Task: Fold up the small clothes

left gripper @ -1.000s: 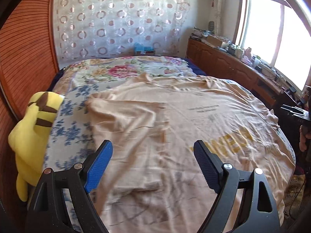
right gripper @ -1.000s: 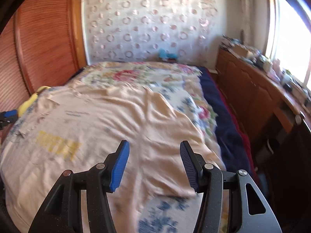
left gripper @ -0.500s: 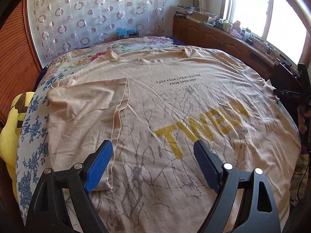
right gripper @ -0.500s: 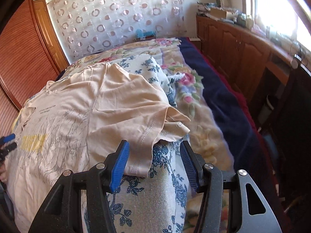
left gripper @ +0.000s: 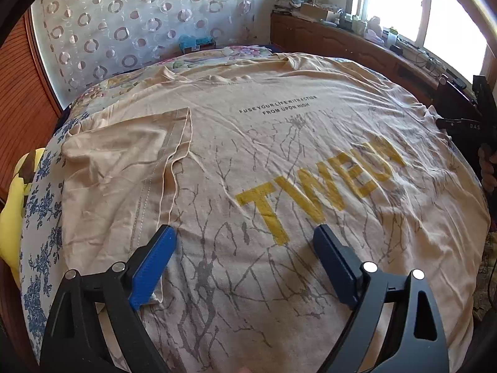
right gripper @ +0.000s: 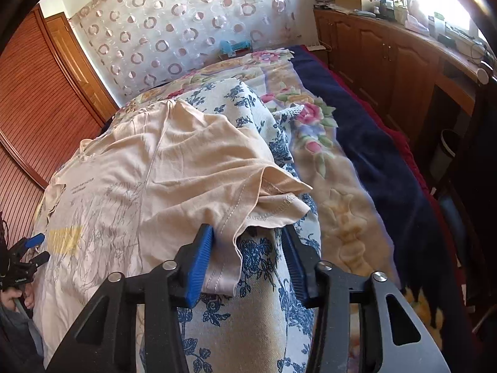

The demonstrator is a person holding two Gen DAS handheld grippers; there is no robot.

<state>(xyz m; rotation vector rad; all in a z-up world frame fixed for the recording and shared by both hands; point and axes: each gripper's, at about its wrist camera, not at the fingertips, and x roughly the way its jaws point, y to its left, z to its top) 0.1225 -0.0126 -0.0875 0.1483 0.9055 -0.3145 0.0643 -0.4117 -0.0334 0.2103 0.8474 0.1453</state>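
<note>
A beige T-shirt [left gripper: 279, 161] with yellow letters and grey branch print lies spread on the bed. Its left sleeve [left gripper: 124, 155] is folded in over the body. My left gripper [left gripper: 245, 242] is open and empty, low over the shirt's lower front. In the right wrist view the shirt's right sleeve [right gripper: 248, 192] hangs over a blue-flowered cushion [right gripper: 254, 295]. My right gripper [right gripper: 248, 248] is open, its jaws on either side of the sleeve hem without pinching it. The left gripper also shows at the far left of the right wrist view [right gripper: 34, 248].
A flowered bedspread [right gripper: 326, 171] and a dark blue blanket [right gripper: 388, 171] cover the bed's right side. A yellow plush toy [left gripper: 15, 199] lies at the bed's left edge. Wooden cabinets [right gripper: 388, 56] stand along the right wall, and a wooden wardrobe [right gripper: 37, 108] stands left.
Both grippers have moved forward and down toward the shirt. The right gripper has closed in on the right sleeve hem, which now lies between its jaws.
</note>
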